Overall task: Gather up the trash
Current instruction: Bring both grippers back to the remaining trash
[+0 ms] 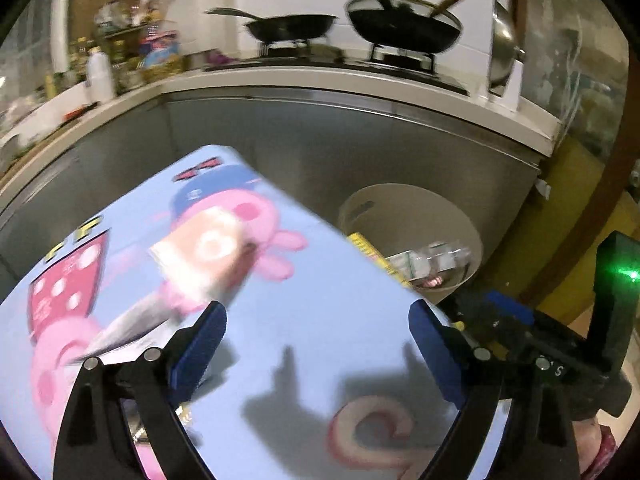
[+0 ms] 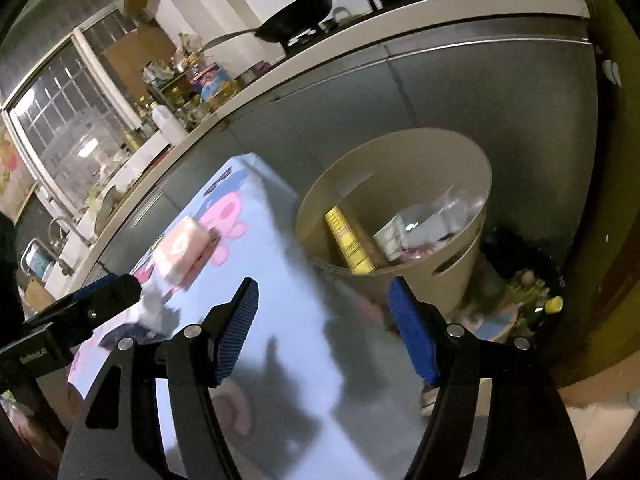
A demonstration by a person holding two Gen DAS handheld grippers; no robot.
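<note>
- The left gripper (image 1: pixel 318 330) is seen with jaws spread wide above the light-blue cartoon-print table (image 1: pixel 328 320); nothing is between its blue pads (image 1: pixel 204 344).
- The right gripper (image 2: pixel 324 320) is likewise spread and empty, over the same table (image 2: pixel 280 320).
- A small orange-and-white pack (image 1: pixel 208 248) lies on the table at 11 o'clock from the left gripper, apart from it; it is blurred.
- In the right view the pack (image 2: pixel 182 250) is found at 10 o'clock from the right gripper.
- A beige bin (image 2: pixel 460 264) stands beside the table at 1 o'clock, holding a yellow box (image 2: pixel 348 240) and clear wrappers (image 2: pixel 444 216).
- Two pans (image 1: pixel 404 24) sit on the stove behind.
</note>
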